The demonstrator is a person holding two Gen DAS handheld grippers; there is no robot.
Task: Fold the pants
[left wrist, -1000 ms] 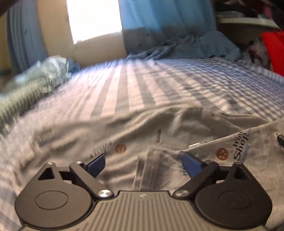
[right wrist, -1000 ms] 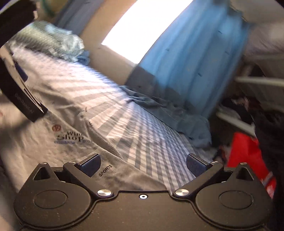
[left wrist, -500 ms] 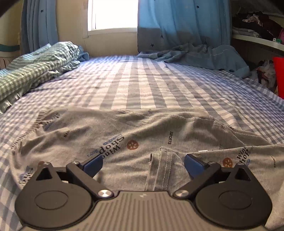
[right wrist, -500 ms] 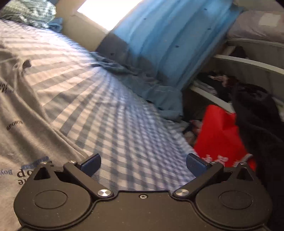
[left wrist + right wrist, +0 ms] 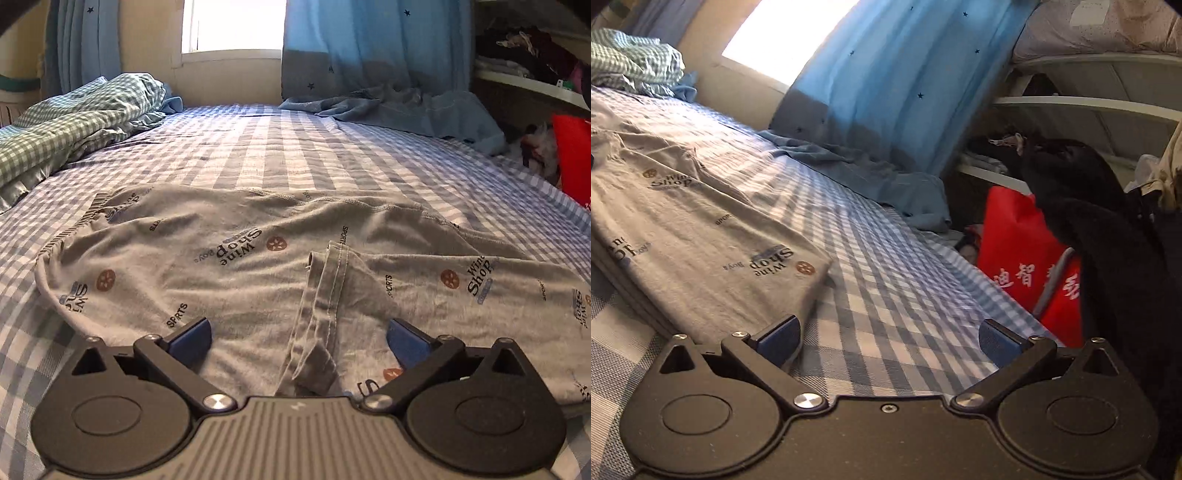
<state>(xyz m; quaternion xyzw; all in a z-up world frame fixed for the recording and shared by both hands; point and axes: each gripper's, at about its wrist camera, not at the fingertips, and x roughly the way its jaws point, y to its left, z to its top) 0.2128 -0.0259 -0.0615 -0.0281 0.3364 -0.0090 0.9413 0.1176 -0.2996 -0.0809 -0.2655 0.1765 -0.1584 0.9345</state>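
The left gripper (image 5: 299, 338) has steadied low over the grey pants (image 5: 229, 266), fingers apart, a hem strip between them. The right gripper (image 5: 888, 339) has swung off the pants onto the bed (image 5: 894, 295), fingers apart and empty, so a new grasp seems next.

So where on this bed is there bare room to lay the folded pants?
Bare checked sheet lies between the pants and window wall, bordered by the green checked quilt and blue curtain. Another strip runs between pants and red bag. Near edge is crowded.
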